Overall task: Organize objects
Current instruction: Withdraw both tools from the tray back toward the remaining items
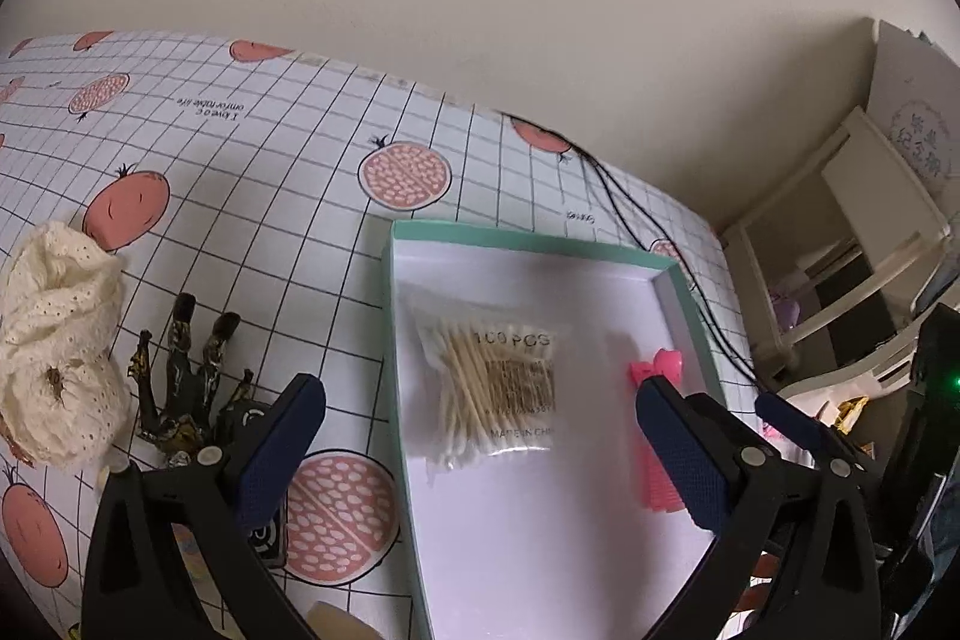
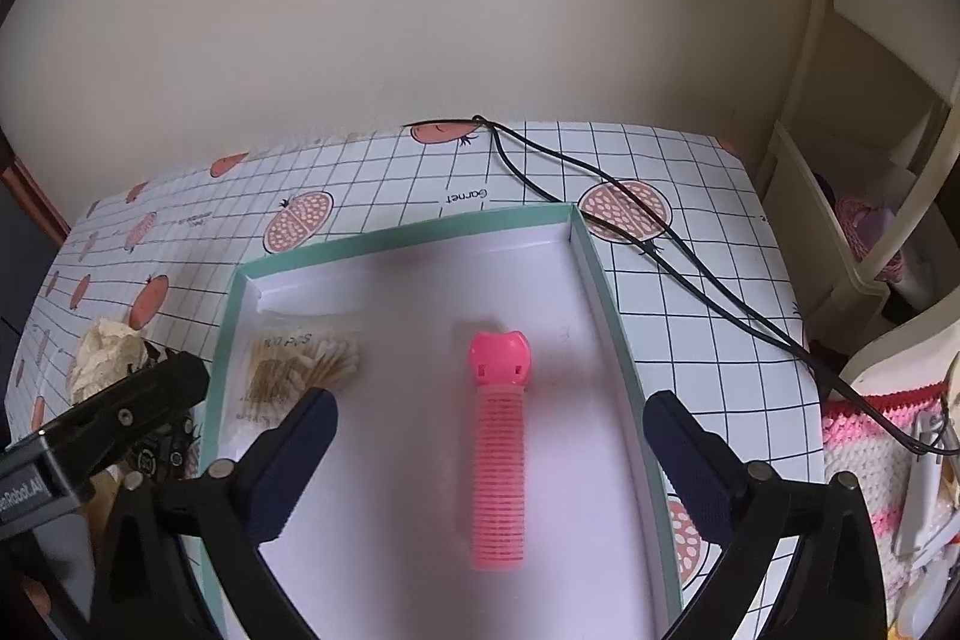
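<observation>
We hold both grippers above a shallow box [image 2: 591, 268] with a mint-green rim and a white floor, which lies on the bench [image 2: 708, 280] under a grid-and-pomegranate cover. The box floor is mostly bare, so there is open room inside it; its far wall runs near the bench's back edge by the wall, and two black cords [image 2: 690, 256] cross the cover just past its far right corner. Our right gripper [image 2: 489, 451] hangs over the box with its jaws spread wide and empty; the pink hair roller [image 2: 498, 460] lies flat on the box floor between them, touching neither, its clip end toward the far wall. Our left gripper [image 1: 480, 445] also has its jaws wide apart and empty; one finger is over the bench outside the box's left rim, the other over the box near the roller. The bag of cotton swabs [image 1: 492, 388] lies in the left part of the box, between those jaws and below them. Left of the box, on the bench, sit a black-and-gold hair claw [image 1: 180, 376] and a cream lace scrunchie [image 1: 57, 346], well apart from the rim.
</observation>
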Action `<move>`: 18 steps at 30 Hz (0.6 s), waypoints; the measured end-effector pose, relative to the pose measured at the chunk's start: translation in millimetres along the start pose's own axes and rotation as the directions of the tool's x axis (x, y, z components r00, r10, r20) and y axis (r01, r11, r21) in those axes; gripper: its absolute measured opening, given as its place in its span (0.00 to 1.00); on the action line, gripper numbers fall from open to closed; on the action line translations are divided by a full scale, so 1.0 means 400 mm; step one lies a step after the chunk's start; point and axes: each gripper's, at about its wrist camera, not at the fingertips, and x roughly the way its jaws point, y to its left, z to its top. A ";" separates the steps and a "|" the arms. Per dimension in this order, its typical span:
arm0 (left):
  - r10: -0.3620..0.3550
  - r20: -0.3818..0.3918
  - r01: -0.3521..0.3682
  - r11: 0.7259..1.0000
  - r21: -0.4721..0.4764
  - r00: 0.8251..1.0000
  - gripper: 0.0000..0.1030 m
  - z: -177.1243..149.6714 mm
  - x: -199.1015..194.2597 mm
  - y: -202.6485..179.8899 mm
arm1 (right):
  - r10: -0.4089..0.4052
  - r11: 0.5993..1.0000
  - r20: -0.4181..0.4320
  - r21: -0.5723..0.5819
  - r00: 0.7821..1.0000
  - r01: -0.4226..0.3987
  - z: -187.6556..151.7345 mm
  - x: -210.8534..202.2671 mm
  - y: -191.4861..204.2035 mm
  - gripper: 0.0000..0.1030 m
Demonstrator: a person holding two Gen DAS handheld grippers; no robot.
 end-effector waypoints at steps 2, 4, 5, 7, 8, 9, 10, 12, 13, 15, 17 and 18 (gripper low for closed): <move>-0.011 0.019 0.011 1.000 -0.003 1.000 1.00 0.000 -0.017 0.003 | 0.003 1.000 0.004 0.002 1.000 -0.003 0.001 -0.004 0.003 1.00; -0.016 0.059 0.016 1.000 -0.006 0.998 1.00 0.002 -0.041 0.004 | 0.005 1.000 0.007 0.002 1.000 -0.005 0.002 -0.010 0.007 1.00; -0.017 0.073 0.017 1.000 -0.008 0.997 1.00 0.003 -0.053 0.005 | 0.008 1.000 0.011 0.001 1.000 -0.008 0.001 -0.016 0.010 1.00; -0.027 0.086 0.028 1.000 -0.011 0.996 1.00 0.007 -0.078 0.009 | 0.012 1.000 0.018 -0.004 1.000 -0.012 0.001 -0.030 0.020 1.00; -0.026 0.089 0.028 1.000 -0.015 0.996 1.00 0.009 -0.090 0.012 | 0.013 1.000 0.024 -0.008 1.000 -0.013 0.001 -0.040 0.027 1.00; -0.030 0.099 0.032 0.999 -0.021 0.995 1.00 0.009 -0.106 0.018 | 0.016 1.000 0.031 -0.011 0.999 -0.016 0.002 -0.050 0.034 1.00; -0.036 0.115 0.039 0.999 -0.027 0.993 1.00 0.010 -0.126 0.025 | 0.022 1.000 0.038 -0.016 0.999 -0.022 0.002 -0.061 0.041 1.00; -0.033 0.147 0.040 0.998 -0.043 0.989 1.00 0.010 -0.168 0.041 | 0.033 0.999 0.053 -0.033 0.998 -0.031 0.001 -0.091 0.062 1.00; -0.030 0.168 0.040 0.998 -0.054 0.985 1.00 0.010 -0.194 0.053 | 0.035 0.999 0.064 -0.041 0.997 -0.033 0.001 -0.107 0.074 1.00; -0.014 0.194 0.028 0.997 -0.071 0.981 1.00 0.012 -0.240 0.074 | 0.038 0.998 0.085 -0.059 0.996 -0.033 0.001 -0.142 0.098 1.00; -0.002 0.224 0.022 0.996 -0.088 0.975 1.00 0.012 -0.296 0.100 | 0.043 0.997 0.107 -0.068 0.993 -0.036 0.003 -0.179 0.122 1.00; 0.004 0.235 0.018 0.996 -0.090 0.972 1.00 0.009 -0.317 0.109 | 0.046 0.997 0.113 -0.068 0.993 -0.039 0.003 -0.197 0.134 1.00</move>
